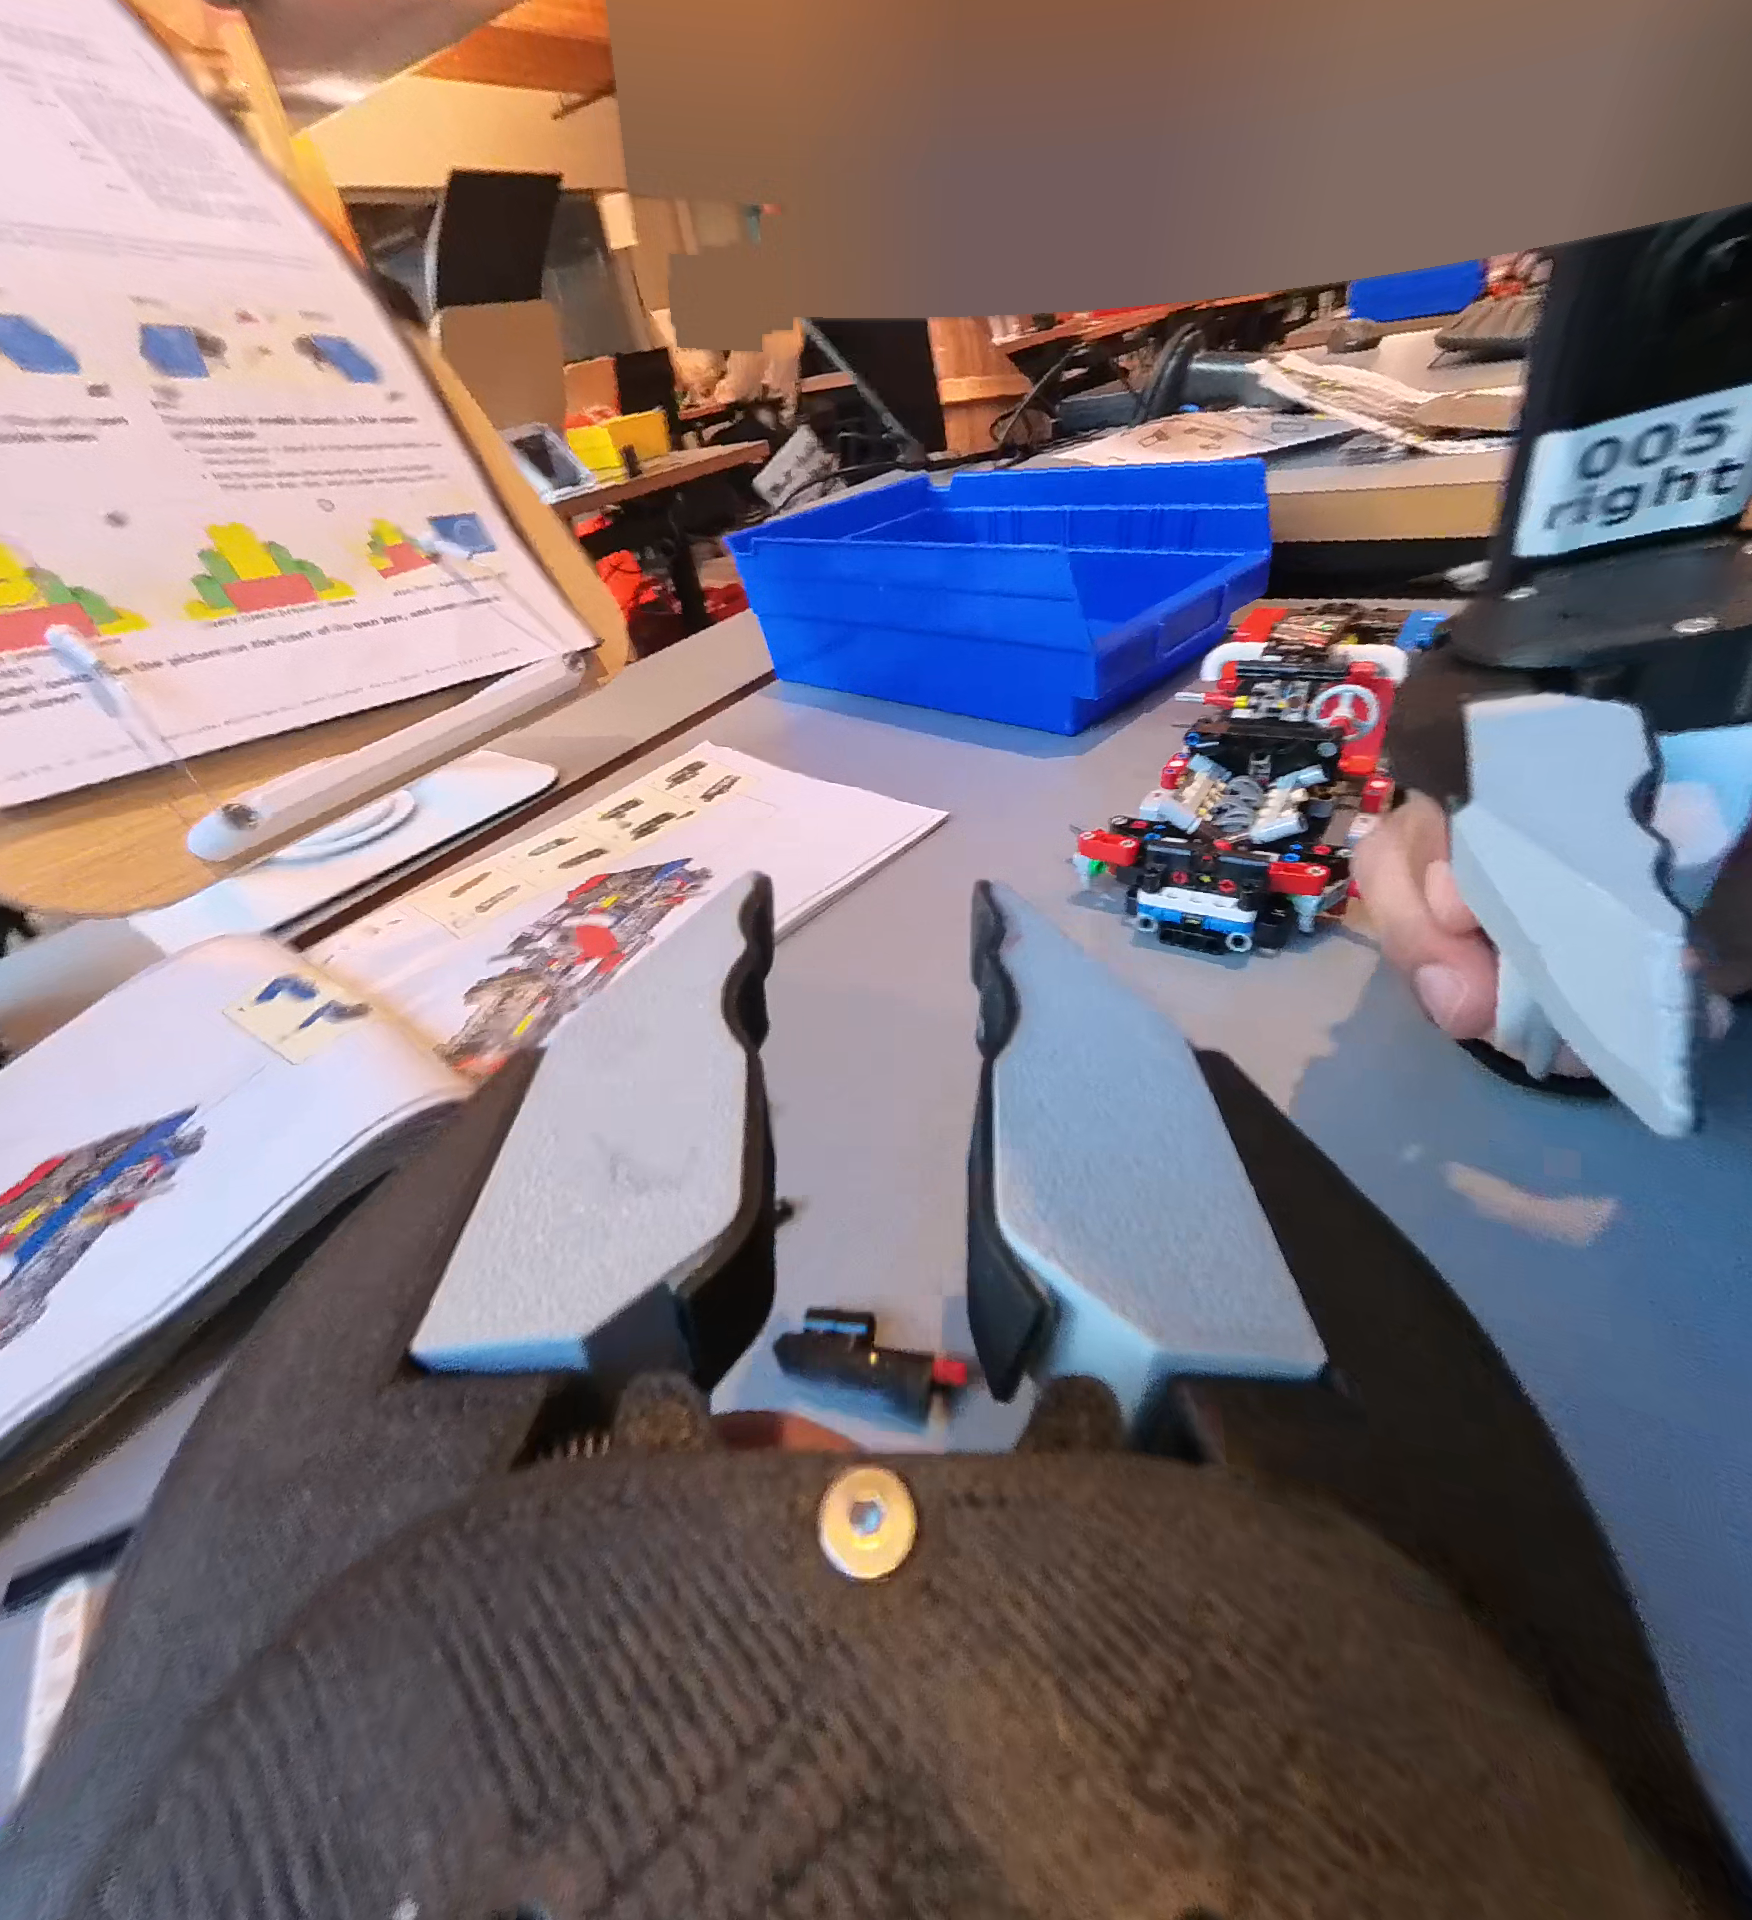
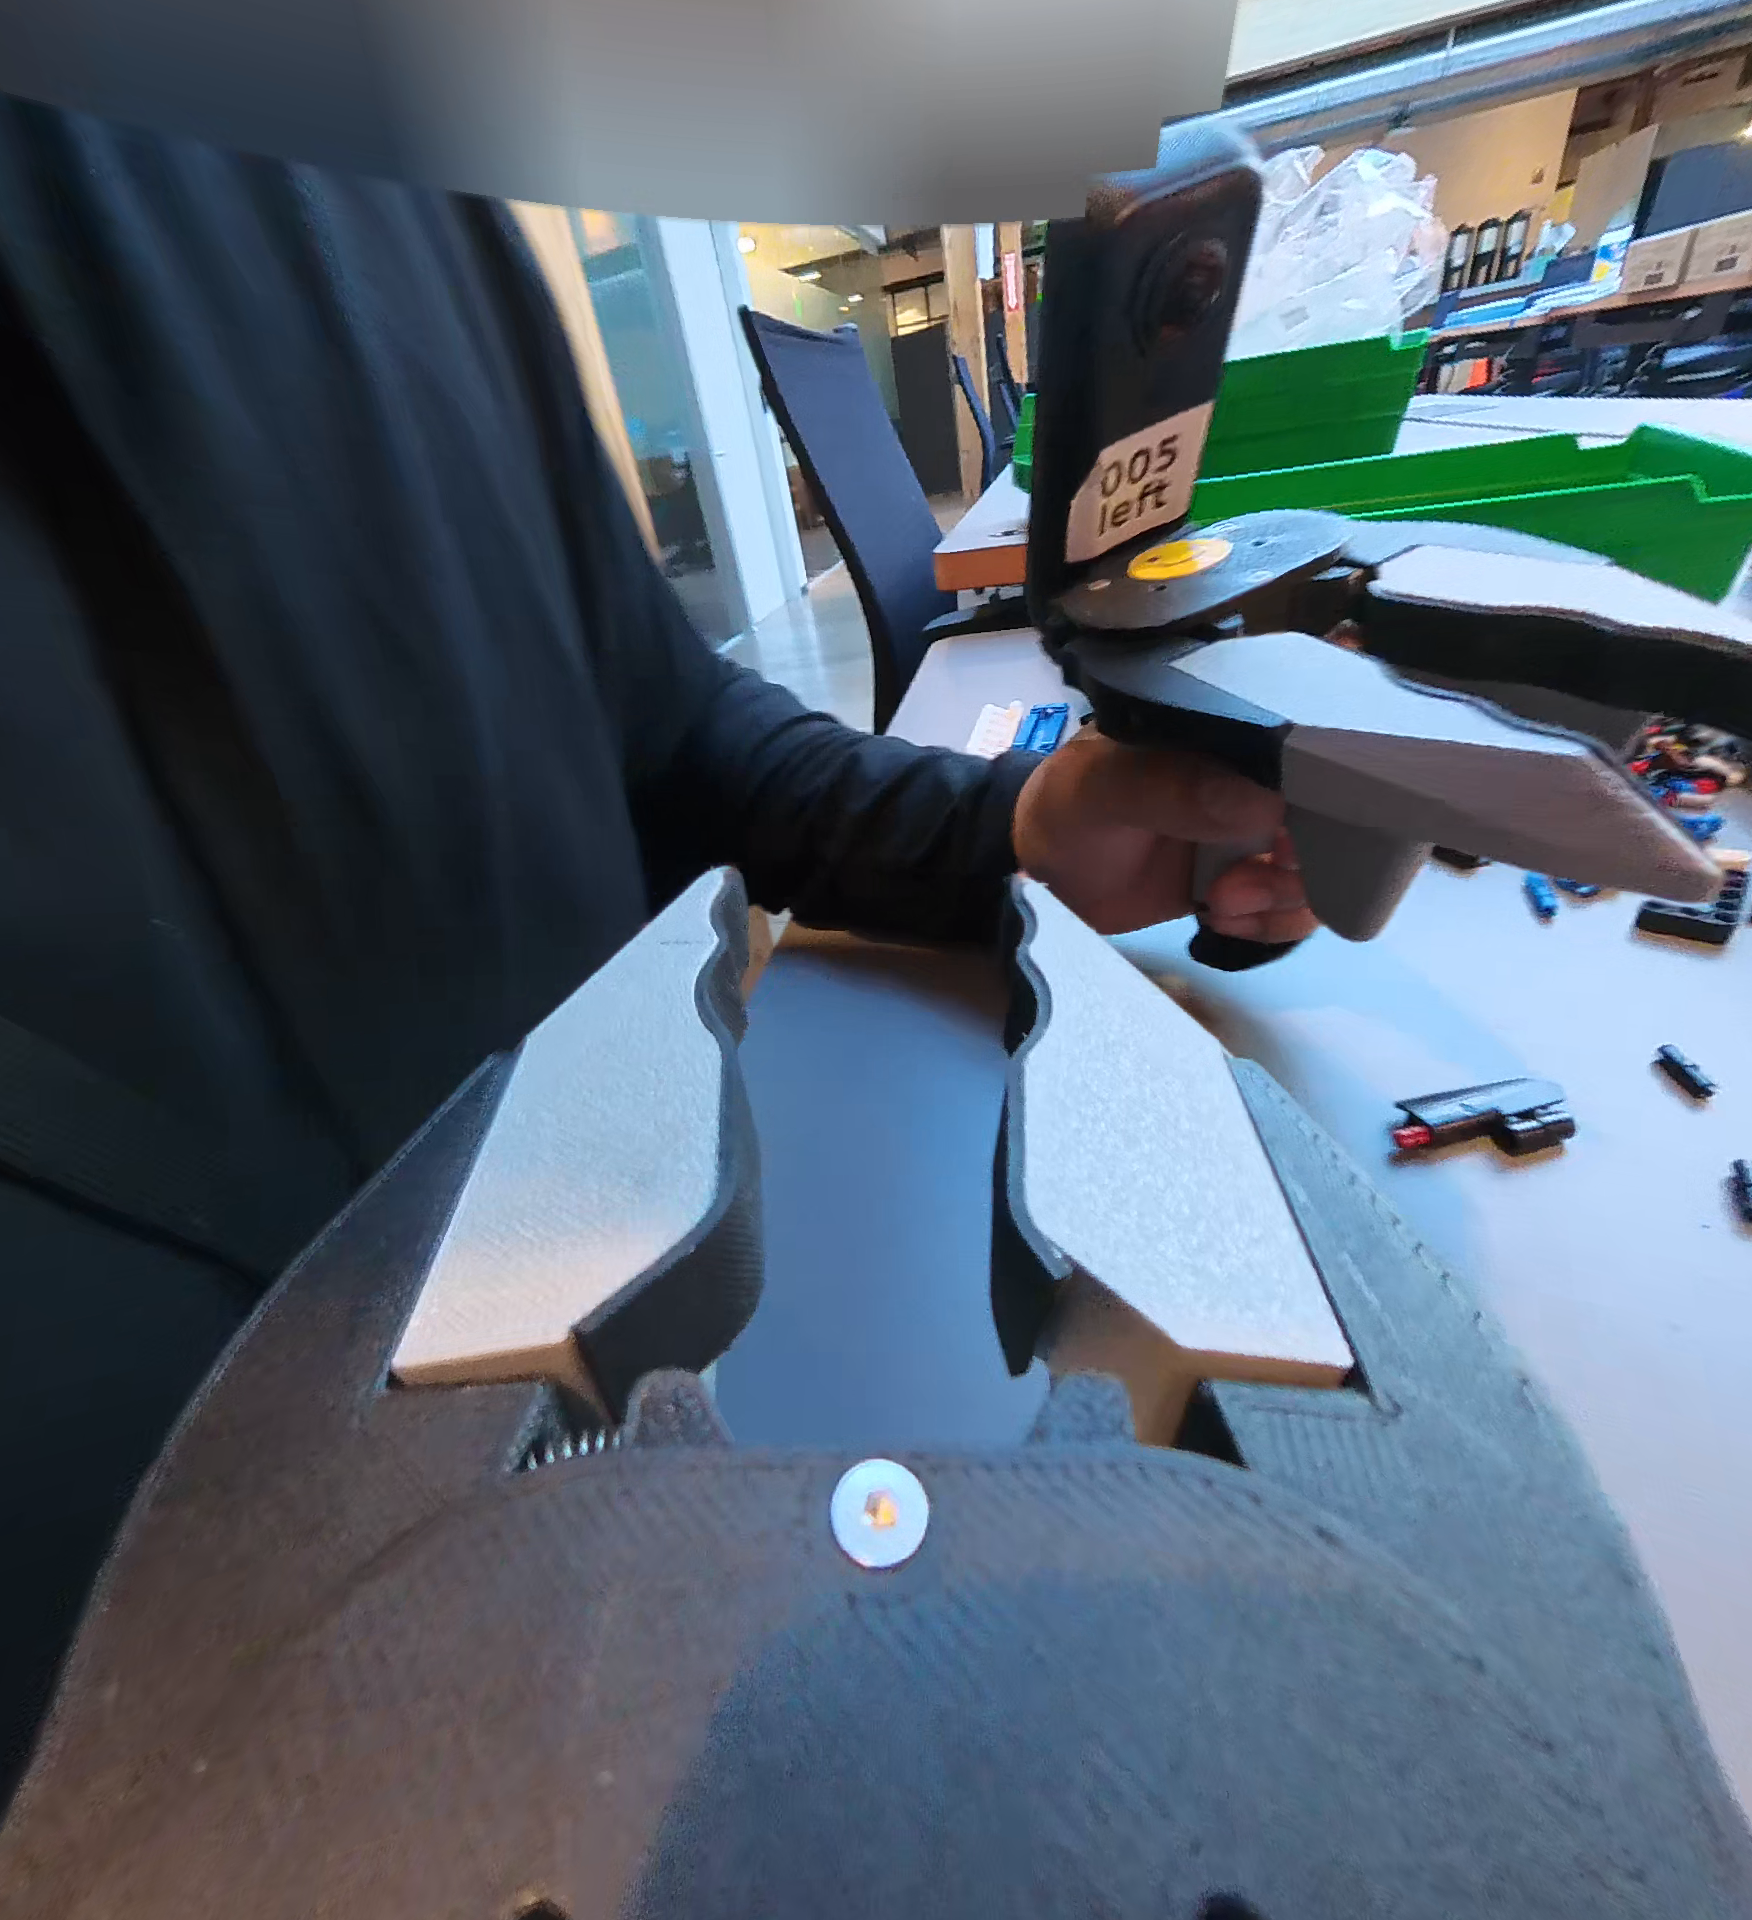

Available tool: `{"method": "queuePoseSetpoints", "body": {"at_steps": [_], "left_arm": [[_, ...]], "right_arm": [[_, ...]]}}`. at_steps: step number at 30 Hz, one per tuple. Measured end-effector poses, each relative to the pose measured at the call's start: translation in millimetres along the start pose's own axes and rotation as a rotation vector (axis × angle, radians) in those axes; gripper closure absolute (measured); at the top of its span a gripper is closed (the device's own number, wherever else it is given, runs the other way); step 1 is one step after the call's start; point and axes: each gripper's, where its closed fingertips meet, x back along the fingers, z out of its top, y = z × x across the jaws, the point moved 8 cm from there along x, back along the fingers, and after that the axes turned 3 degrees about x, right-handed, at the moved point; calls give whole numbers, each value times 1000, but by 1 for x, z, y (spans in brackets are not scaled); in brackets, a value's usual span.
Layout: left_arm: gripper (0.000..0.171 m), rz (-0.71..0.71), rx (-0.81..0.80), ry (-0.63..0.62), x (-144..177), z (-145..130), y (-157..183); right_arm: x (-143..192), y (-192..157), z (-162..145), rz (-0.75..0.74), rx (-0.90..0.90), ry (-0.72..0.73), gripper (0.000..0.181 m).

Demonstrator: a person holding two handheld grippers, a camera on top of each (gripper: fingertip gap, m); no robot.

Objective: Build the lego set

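Jaws on both grippers stand apart and hold nothing: the left gripper (image 1: 872, 925) hovers over the grey desk (image 1: 1474, 1351), above a small black piece (image 1: 867, 1356) near its base. Far right lies the part-built lego car (image 1: 1241, 821), just beside the right gripper (image 2: 877, 940). An open instruction booklet (image 1: 228, 1060) lies left, a blue bin (image 1: 1007, 603) farther back.

On the surface (image 1: 851, 1091) before you, the open instruction booklet (image 1: 643, 883) lies toward the left edge, with the stand (image 1: 228, 468) behind it. The bin (image 1: 1007, 592) sits at the far edge, the car model (image 1: 1236, 821) just right of it. Loose pieces (image 2: 1485, 1112) lie near you.
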Motion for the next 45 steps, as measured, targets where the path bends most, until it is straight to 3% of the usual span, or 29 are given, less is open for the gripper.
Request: {"method": "queuePoseSetpoints", "body": {"at_steps": [5,8,11,14,18,26,34,40,45], "left_arm": [[136,152,84,-46,44,3,14],[142,378,90,-283,78,-16,11],[142,475,204,-473,106,-25,2],[140,438,285,-568,126,-20,-6],[139,358,334,-623,127,-20,-11],[138,286,315,-609,96,-37,8],[138,231,245,-555,53,-38,3],[137,246,176,-404,21,-37,-16],[140,280,80,-232,15,-25,-21]], "right_arm": [[5,2,1,-76,29,7,136],[8,6,2,-111,16,20,137],[10,11,2,-130,-12,34,137],[13,12,3,-154,-12,44,138],[16,9,5,-194,31,36,139],[13,4,5,-182,60,14,142],[13,-7,9,-137,78,17,142],[17,-10,12,-147,129,-10,143],[21,-8,14,-148,107,14,144]]}}
